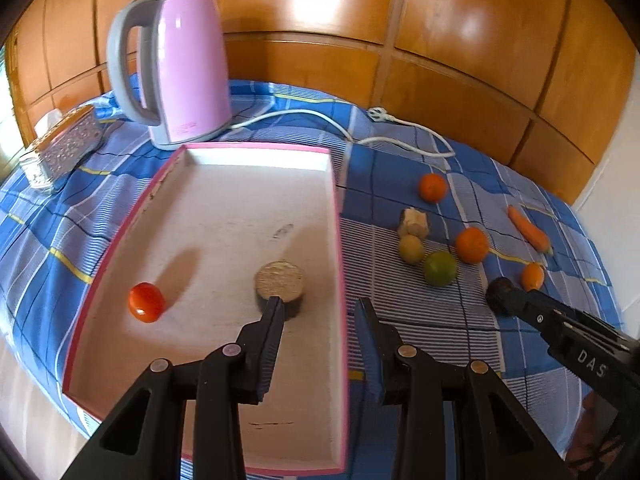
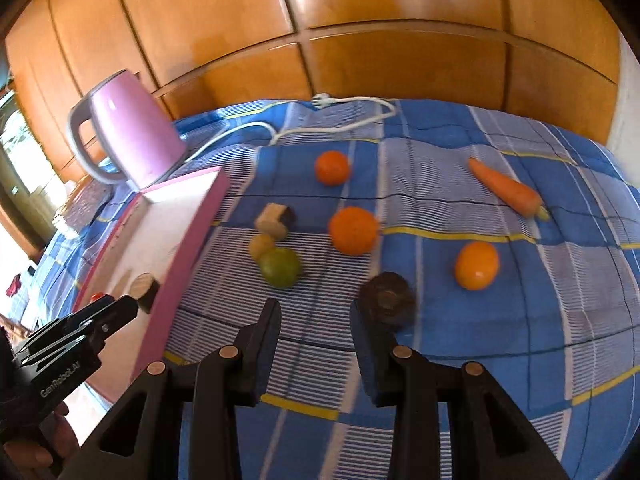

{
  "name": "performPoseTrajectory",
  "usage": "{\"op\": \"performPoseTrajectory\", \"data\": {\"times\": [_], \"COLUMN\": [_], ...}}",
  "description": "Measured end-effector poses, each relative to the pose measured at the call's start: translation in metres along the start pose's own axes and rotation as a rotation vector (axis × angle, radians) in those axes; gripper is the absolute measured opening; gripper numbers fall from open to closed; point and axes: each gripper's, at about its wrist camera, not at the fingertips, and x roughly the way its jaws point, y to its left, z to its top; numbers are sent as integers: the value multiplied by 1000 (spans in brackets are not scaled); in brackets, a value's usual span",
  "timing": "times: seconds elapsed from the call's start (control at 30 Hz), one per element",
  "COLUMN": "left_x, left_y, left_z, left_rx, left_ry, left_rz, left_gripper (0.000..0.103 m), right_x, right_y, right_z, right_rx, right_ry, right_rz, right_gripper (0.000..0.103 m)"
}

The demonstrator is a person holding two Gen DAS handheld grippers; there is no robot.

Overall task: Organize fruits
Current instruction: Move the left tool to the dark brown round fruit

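A pink-rimmed white tray point(image 1: 338, 240) lies on the blue checked cloth; it holds a red tomato point(image 1: 146, 302) and a round brown-topped piece point(image 1: 280, 282). My left gripper point(image 1: 320, 312) is open and empty, straddling the tray's right rim just behind that piece. On the cloth to the right lie two oranges point(image 2: 353, 230) point(image 2: 332, 167), a yellow-orange fruit point(image 2: 477, 265), a green fruit point(image 2: 280, 267), a small yellowish fruit point(image 2: 262, 245), a carrot point(image 2: 506, 187) and a dark round fruit point(image 2: 387, 298). My right gripper point(image 2: 316, 316) is open and empty, its right finger beside the dark fruit.
A pink kettle point(image 1: 184, 68) stands behind the tray, its white cord point(image 1: 320, 118) trailing across the cloth. A beige chunk point(image 2: 274, 218) lies near the small fruits. A silver box point(image 1: 68, 144) and a glass jar point(image 1: 34, 168) sit far left. Wooden panels back the table.
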Motion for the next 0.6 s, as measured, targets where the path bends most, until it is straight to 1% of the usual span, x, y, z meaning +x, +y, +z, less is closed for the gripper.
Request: {"op": "performPoseTrajectory", "data": {"times": [0.33, 0.6], "left_x": [8, 9], "left_y": [-24, -37], "left_z": [-4, -3], "left_rx": [53, 93], "left_ry": [25, 21], "left_rz": [-20, -33], "left_gripper": [37, 37], "right_x": [-6, -9], "right_y": [-40, -59], "right_z": [-6, -8], "right_rx": [87, 119], "right_ry": [-2, -9], "right_rz": [-69, -104], "right_gripper": [36, 36]}}
